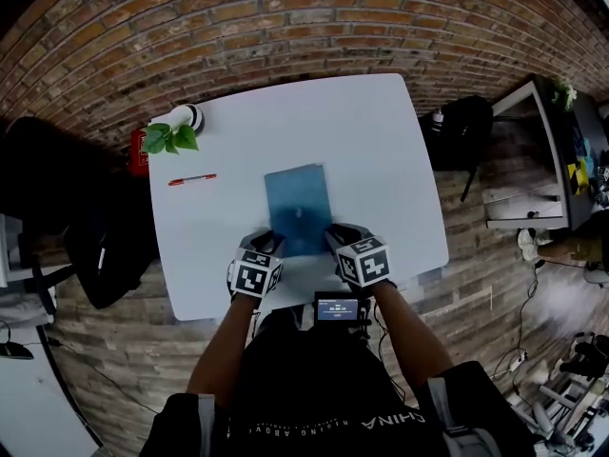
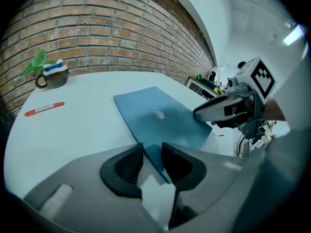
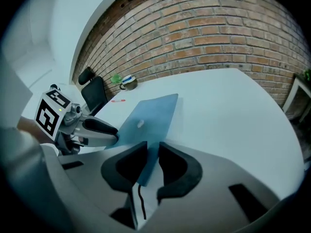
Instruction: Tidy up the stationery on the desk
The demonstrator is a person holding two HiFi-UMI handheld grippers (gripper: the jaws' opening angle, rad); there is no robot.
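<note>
Brick wall behind, white rounded desk in front of you, mostly bare. The flat blue rectangular folder lies mid-desk toward your edge, long side running away from you. A red pen sits well apart at the far left, near a dark mug with a green leafy sprig at the far corner.

Left gripper: jaws about half closed, pads pinched on the folder's near left corner. Right gripper: same width, pads clamped on the near right corner. Both point steeply down, and each holds nothing but the folder.

Handling, as a judgement:
- The folder is thin and light, so weight is no issue.
- It looks like smooth plastic with a small pale snap at its centre, though the view is too soft to be sure. If so, expect it to be slippery against the pads and against the desk.
- A sheet this thin will likely flex and droop at the far end when lifted from one short edge.
- Two corner grips on the same edge suit it. Keep both hands level and moving together, or it twists.
- Pinch deeper than the very tip of each corner, since a tip grip may peel out.
- Don't squeeze hard; the cover could crease.
</note>
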